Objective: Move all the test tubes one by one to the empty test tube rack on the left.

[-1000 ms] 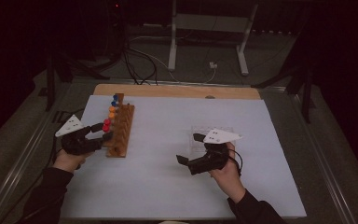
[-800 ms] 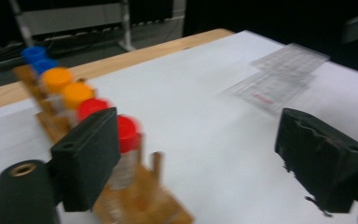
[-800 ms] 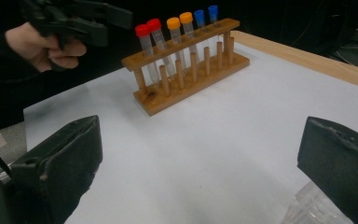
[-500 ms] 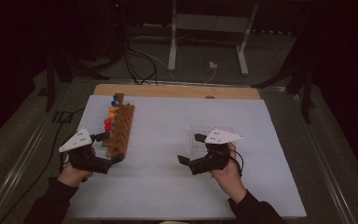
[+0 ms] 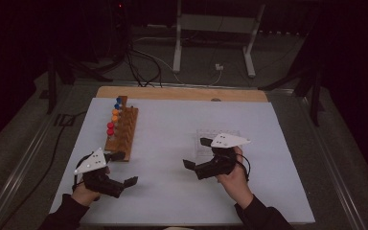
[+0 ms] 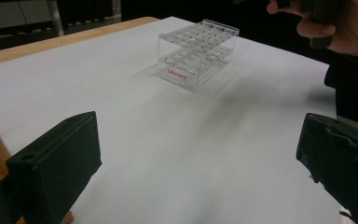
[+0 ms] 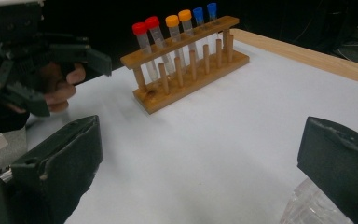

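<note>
At lower left of the high view, the left gripper [image 5: 123,168] is hanging with jaws spread wide and nothing between them, having just been opening. Right of centre, the right gripper [image 5: 197,153] is gaping equally empty beside the clear rack [image 5: 203,139]. Farther up-left, six capped tubes [image 7: 172,29] are standing in the wooden rack [image 5: 122,132]; approaching one squarely, above its neighbours, is looking wisest.
</note>
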{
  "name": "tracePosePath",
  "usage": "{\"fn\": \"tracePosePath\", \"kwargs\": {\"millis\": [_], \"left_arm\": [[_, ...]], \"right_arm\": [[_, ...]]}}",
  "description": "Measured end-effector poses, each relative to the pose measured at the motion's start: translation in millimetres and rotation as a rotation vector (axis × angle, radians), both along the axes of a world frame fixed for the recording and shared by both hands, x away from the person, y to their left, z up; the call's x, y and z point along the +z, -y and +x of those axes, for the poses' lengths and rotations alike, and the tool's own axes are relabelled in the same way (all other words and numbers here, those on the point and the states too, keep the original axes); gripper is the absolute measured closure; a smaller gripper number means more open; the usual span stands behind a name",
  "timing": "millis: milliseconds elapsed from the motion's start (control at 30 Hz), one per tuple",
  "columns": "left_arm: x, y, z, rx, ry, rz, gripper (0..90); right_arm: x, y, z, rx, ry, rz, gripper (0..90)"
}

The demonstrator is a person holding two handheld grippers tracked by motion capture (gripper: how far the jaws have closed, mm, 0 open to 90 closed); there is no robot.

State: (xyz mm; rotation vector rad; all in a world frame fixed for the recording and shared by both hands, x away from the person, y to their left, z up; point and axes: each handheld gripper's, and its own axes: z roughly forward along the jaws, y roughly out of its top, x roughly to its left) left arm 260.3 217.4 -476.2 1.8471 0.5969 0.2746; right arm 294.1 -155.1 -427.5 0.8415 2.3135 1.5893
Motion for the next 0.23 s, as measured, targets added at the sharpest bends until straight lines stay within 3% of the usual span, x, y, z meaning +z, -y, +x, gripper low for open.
{"fn": "tracePosePath", "kwargs": {"millis": [233], "left_arm": [[-11.0, 7.2, -3.1, -0.015, -0.014, 0.009, 0.6]], "right_arm": [[-1.8, -0.7, 0.7, 0.002, -0.006, -0.001, 0.0]]}}
